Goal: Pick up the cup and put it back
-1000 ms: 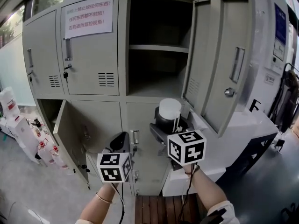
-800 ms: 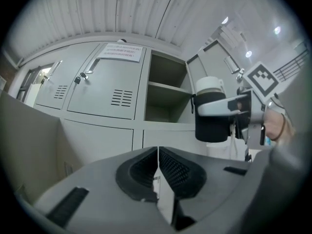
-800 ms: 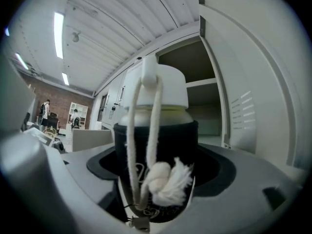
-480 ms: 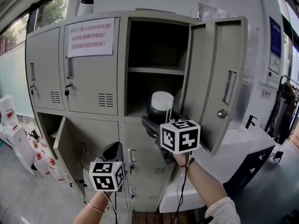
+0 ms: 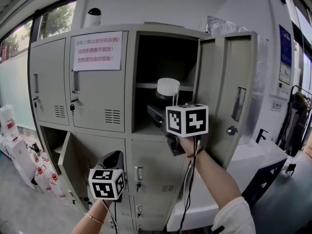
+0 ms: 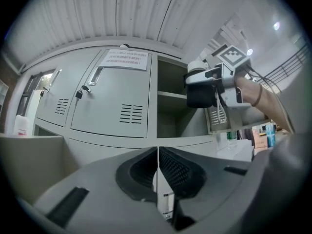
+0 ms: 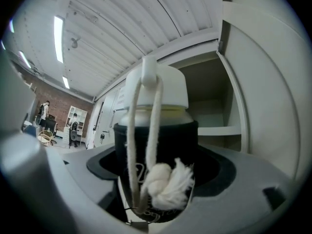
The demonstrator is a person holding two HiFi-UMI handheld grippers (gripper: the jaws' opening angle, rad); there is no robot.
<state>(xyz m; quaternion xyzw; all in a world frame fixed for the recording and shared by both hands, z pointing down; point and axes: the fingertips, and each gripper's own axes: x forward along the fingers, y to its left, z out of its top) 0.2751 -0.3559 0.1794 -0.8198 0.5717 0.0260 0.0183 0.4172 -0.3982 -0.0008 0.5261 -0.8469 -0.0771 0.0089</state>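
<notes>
Grey lockers (image 5: 97,91) are faced just ahead of the right tool (image 5: 162,113), which is clamped on the cup (image 7: 156,140); the left tool (image 6: 157,169) is pressed together.

Your cup (image 7: 156,145) wears a matt black sleeve that looks soft, like cloth or foam. Above it runs a dull metal band, and the lid is smooth white plastic. Its cord (image 7: 165,186) is rough white twisted rope, frayed at the knot. Your left gripper (image 6: 158,179) is smooth matt grey plastic, with black grid-textured pads (image 6: 174,168). The locker (image 5: 97,82) is grey painted metal with a faint sheen. The notice (image 5: 96,50) on it is white paper.
</notes>
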